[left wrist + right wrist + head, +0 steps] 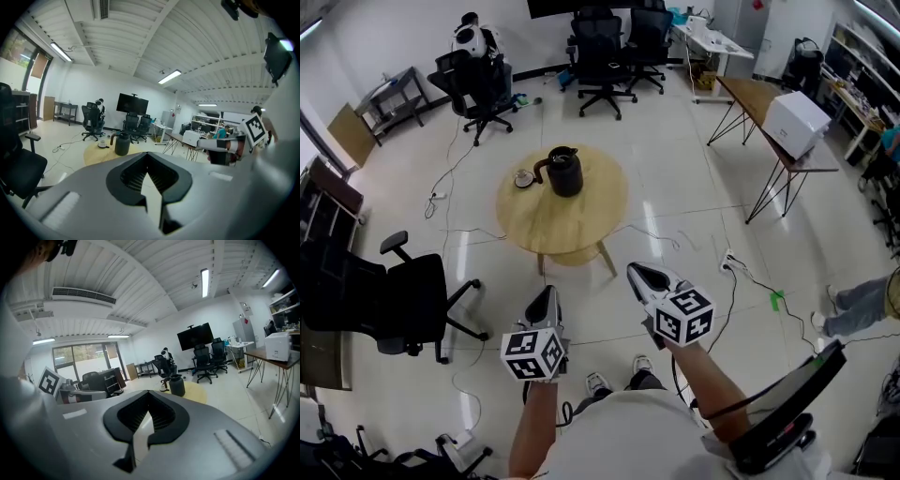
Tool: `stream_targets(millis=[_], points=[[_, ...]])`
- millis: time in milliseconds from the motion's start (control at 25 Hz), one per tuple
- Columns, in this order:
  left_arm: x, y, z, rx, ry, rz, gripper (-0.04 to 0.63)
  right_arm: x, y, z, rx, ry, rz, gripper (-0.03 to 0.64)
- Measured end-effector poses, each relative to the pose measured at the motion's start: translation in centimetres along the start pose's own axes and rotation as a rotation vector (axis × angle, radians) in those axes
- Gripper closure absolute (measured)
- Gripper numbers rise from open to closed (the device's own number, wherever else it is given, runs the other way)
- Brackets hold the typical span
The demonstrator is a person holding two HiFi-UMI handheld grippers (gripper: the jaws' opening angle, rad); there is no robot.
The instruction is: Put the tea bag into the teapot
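A black teapot (564, 172) stands on a round wooden table (572, 227) ahead of me. Just left of the pot sits a small white dish (524, 178); what lies on it is too small to make out, and no tea bag can be picked out. Both grippers hang in the air well short of the table. My left gripper (547, 296) is shut and holds nothing, as is my right gripper (639, 275). The left gripper view has the teapot (122, 143) far beyond the gripper (148, 154). In the right gripper view the teapot (177, 385) is equally distant from the gripper (148, 393).
A black office chair (403, 300) stands at my left, and more chairs (602, 56) are beyond the table. Cables (455, 230) trail over the tiled floor around the table. A desk with a white box (795, 122) is at the right, and a person's leg (861, 302) shows there.
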State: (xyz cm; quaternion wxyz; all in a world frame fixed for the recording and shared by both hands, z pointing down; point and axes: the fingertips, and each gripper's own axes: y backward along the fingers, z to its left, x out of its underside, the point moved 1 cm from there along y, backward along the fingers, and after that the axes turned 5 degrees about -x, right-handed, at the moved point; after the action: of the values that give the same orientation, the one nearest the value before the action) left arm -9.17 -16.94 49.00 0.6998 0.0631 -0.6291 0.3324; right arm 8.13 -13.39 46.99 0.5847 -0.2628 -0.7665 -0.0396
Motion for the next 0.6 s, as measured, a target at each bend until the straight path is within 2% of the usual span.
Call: stream_targets(millis=[600], points=[[-1.4,-0.2,0.8,-0.052,0.01,-0.048,0.583,-1.8,-1.8,1.0,-0.079,0.077,0.006,0.617]])
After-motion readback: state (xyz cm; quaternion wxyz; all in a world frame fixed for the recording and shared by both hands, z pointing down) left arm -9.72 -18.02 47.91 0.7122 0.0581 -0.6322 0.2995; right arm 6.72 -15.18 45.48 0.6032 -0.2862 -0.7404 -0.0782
